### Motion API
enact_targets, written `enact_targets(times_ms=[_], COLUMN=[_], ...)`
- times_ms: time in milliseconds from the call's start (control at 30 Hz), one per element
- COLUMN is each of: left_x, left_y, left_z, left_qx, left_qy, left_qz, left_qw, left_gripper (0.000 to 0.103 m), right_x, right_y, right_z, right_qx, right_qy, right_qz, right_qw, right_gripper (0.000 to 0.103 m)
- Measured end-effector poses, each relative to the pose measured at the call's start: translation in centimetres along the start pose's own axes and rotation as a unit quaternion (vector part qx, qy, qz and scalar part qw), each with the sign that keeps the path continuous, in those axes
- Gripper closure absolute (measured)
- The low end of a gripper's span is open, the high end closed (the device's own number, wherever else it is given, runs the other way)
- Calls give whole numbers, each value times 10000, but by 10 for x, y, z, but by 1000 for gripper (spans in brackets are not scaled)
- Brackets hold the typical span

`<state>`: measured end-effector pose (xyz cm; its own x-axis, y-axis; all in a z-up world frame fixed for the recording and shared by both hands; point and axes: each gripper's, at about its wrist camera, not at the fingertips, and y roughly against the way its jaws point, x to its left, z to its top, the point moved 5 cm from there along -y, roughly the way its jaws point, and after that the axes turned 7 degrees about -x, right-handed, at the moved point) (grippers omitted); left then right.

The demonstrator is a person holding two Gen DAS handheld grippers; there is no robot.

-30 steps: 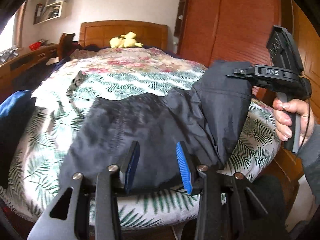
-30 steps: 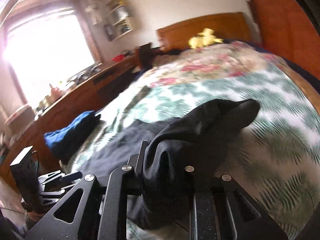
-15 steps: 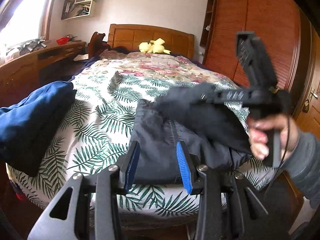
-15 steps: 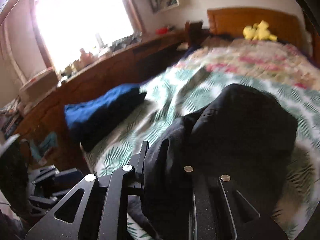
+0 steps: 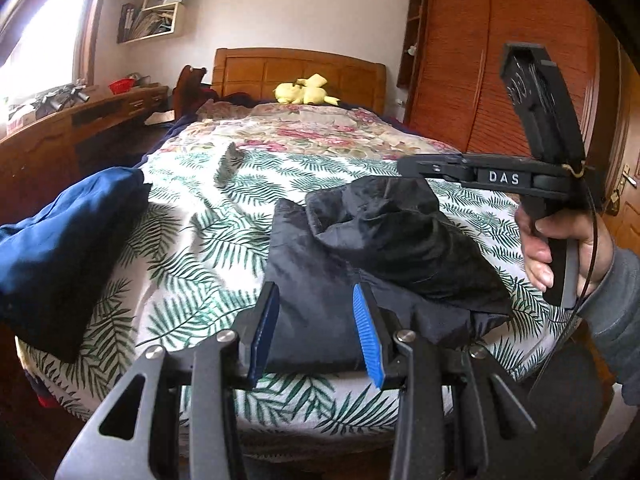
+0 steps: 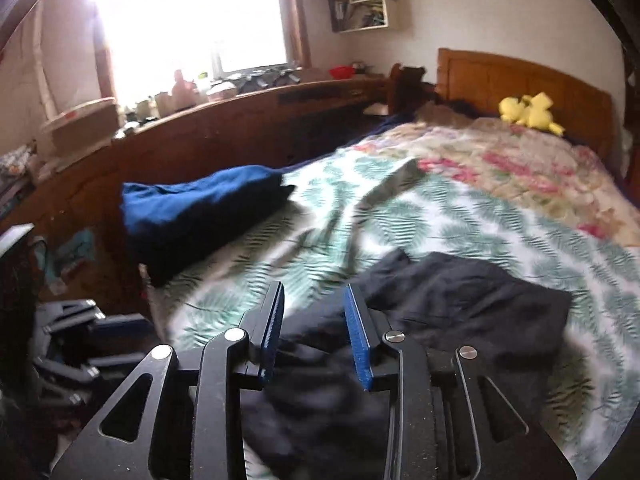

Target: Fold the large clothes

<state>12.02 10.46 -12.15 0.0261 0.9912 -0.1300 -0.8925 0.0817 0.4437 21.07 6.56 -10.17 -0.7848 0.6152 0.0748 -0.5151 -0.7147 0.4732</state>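
A dark garment lies partly folded on the leaf-print bed cover, near the foot edge. It also shows in the right wrist view. My left gripper is open and empty, just in front of the garment's near edge. My right gripper is open and empty, above the garment's near part. In the left wrist view the right gripper is held by a hand just over the garment's raised fold.
A folded blue garment lies at the bed's left edge, also in the right wrist view. A yellow plush toy sits by the wooden headboard. A long wooden desk runs left; a wardrobe stands right.
My right gripper carried a fold of the dark garment leftward across the garment and has now opened and let it go. The left gripper stayed open and pulled back slightly.
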Motion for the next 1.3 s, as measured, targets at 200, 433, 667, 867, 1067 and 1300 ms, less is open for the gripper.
enact_targets(times_ms=[200, 433, 667, 867, 1067, 1300], left_x=[-29, -60, -68, -66, -60, -45], left_y=[-15, -34, -46, -65, -76, -89], left_z=[11, 29, 41, 40, 32, 3], left_qx=[-39, -40, -142, 29, 149, 539], left_qy=[-43, -351, -441, -427, -521, -288], left_qz=[-274, -322, -37, 102, 377, 499], left_qw=[9996, 9989, 9989, 9990, 9978, 9969], left_gripper=[66, 66, 66, 66, 65, 65], right_x=[-58, -87, -84, -81, -79, -89], right_y=[25, 32, 28, 39, 45, 51], right_z=[-36, -89, -120, -125, -128, -134], right_qx=[202, 431, 572, 468, 427, 374], right_qy=[-170, -238, -292, -238, -249, -409], right_qz=[-458, -738, -728, -705, -729, -828], right_qw=[9986, 9961, 9953, 9961, 9961, 9950], right_gripper=[73, 73, 70, 69, 66, 43])
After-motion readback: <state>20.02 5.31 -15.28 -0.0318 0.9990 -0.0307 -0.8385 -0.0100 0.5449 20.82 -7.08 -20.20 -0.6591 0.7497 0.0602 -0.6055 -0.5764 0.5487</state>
